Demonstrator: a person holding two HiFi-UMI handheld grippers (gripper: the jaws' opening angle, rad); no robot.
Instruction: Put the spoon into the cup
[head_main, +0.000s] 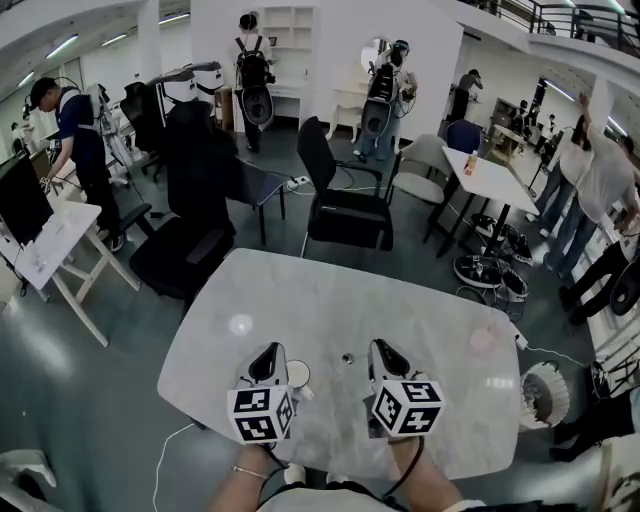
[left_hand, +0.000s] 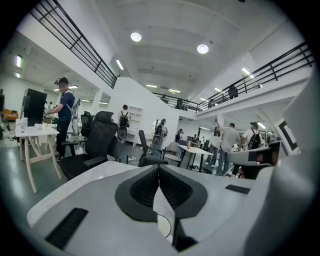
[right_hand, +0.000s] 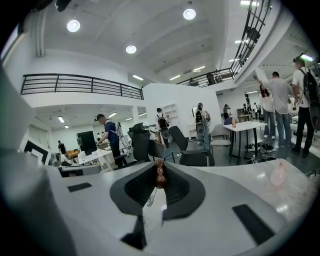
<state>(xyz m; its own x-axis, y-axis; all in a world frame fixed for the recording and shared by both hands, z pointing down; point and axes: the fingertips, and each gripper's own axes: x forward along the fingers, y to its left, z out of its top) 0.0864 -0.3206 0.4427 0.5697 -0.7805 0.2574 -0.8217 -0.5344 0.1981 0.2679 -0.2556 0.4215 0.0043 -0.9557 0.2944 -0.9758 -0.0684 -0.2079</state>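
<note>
Between the pads of the right claw (head_main: 384, 352), which is clamped narrow on it, sits the spoon (right_hand: 160, 176). Its long axis is near upright, with the brown handle end toward 12 o'clock and the metal stem slanting toward 7 o'clock. At its 9 o'clock over the desk (head_main: 330, 300), the left claw (head_main: 268, 356) is closed and empty, with the cup (head_main: 298, 374) standing just at its 3 o'clock.

In the head view, lower centre, the left gripper (head_main: 270, 353) hides part of the cup (head_main: 299, 374), and a dark speck (head_main: 347, 357) beside it is too small to tell. In the right gripper view, the spoon (right_hand: 160, 175) has its lower end lost beneath the jaws.
</note>
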